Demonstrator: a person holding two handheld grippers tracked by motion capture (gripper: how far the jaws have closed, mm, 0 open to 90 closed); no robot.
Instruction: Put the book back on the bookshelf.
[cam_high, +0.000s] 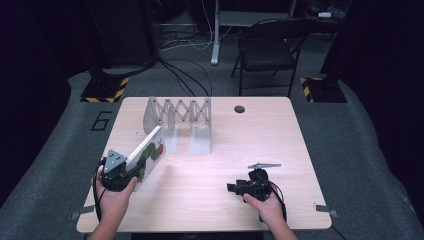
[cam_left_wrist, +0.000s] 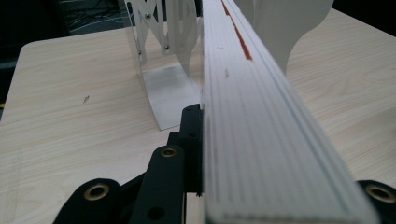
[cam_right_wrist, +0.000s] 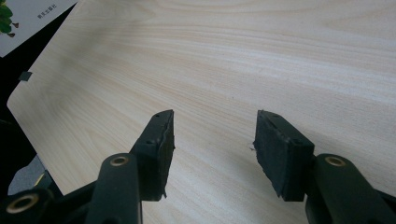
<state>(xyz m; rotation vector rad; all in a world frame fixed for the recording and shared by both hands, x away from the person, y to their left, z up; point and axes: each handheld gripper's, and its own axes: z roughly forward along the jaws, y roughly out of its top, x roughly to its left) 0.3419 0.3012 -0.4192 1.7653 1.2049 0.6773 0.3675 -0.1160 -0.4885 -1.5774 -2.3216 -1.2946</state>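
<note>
A light wooden table with rounded corners stands on grey carpet, a small dark hole near its far edge. Behind it, right of centre at the top of the frame, sits a black folding chair. A white desk leg rises at top centre, with black cables trailing across the floor beside it. Two stand bases edged with yellow-and-black hazard tape flank the table at upper left and upper right. A number six marks the carpet on the left. The surroundings fall into darkness.
</note>
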